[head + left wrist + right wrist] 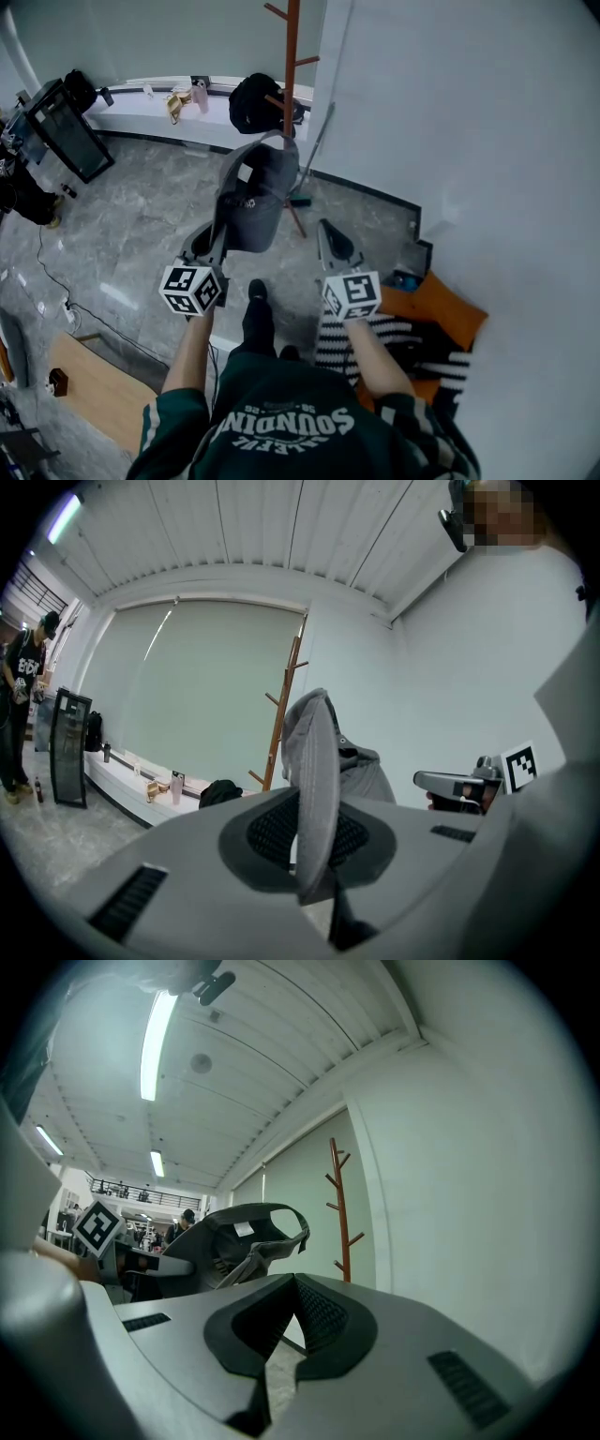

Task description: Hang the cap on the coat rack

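A grey cap (255,192) hangs in the air in front of me, its brim pinched in my left gripper (217,234), which is shut on it. In the left gripper view the brim (314,799) stands edge-on between the jaws. The brown wooden coat rack (292,66) stands just behind the cap, by the white wall's corner, its pegs bare; it also shows as coat rack (281,714) and coat rack (338,1208). My right gripper (324,227) is held to the cap's right, shut and holding nothing, apart from the cap (246,1239).
A black bag (253,101) lies on the white window ledge (141,117) behind the rack, with small items beside it. A mop (312,159) leans by the corner. An orange cushion (450,314) and striped cloth lie at right. A black screen stand (64,131) stands at left.
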